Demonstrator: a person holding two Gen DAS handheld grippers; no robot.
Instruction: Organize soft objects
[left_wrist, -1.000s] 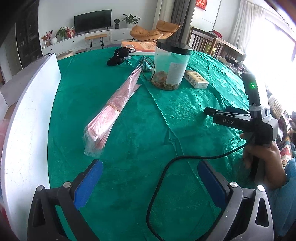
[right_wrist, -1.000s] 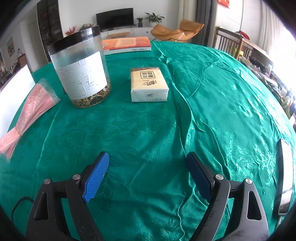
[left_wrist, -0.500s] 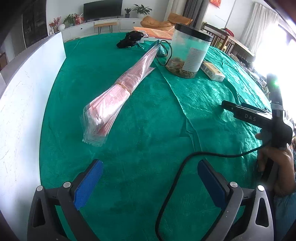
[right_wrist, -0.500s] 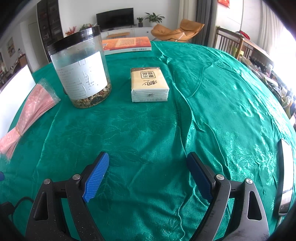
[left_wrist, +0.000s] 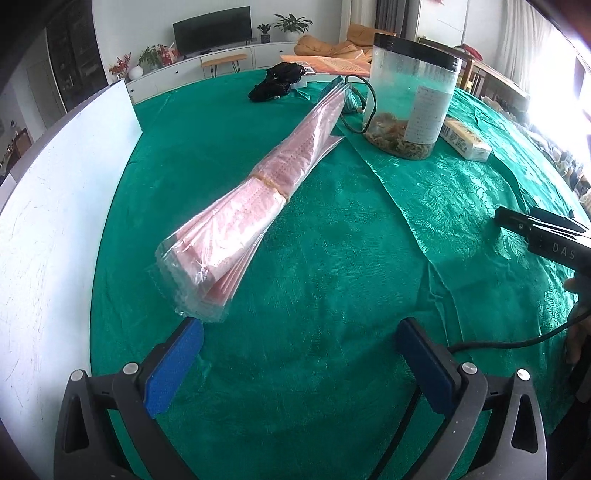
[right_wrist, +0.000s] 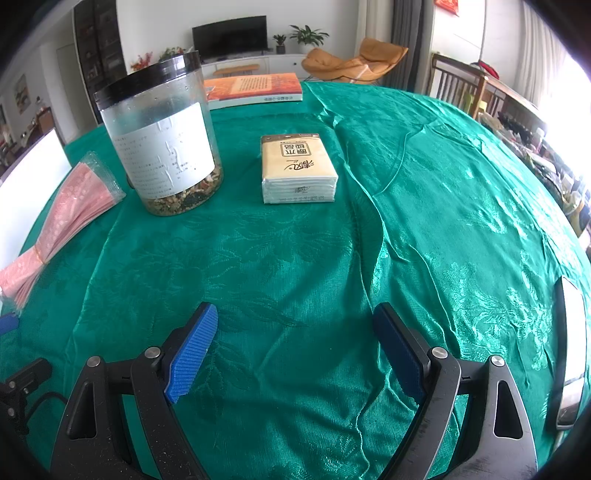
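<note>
A long bundle of pink plastic bags (left_wrist: 258, 206) in clear wrap lies diagonally on the green tablecloth (left_wrist: 332, 277); it also shows in the right wrist view (right_wrist: 66, 218). My left gripper (left_wrist: 299, 365) is open and empty, its left pad just short of the bundle's near end. A yellow tissue pack (right_wrist: 295, 170) lies beside a clear jar (right_wrist: 162, 136). My right gripper (right_wrist: 295, 354) is open and empty above bare cloth, well short of the tissue pack. A black fabric item (left_wrist: 277, 81) lies at the far side.
A white board (left_wrist: 51, 221) borders the table's left side. A book (right_wrist: 255, 88) lies at the far edge. A black cable (left_wrist: 509, 343) runs from the right gripper's handle (left_wrist: 546, 240). A phone (right_wrist: 570, 350) lies at the right edge.
My left gripper has moved forward and left toward the near end of the pink bundle. The right gripper has stayed in place.
</note>
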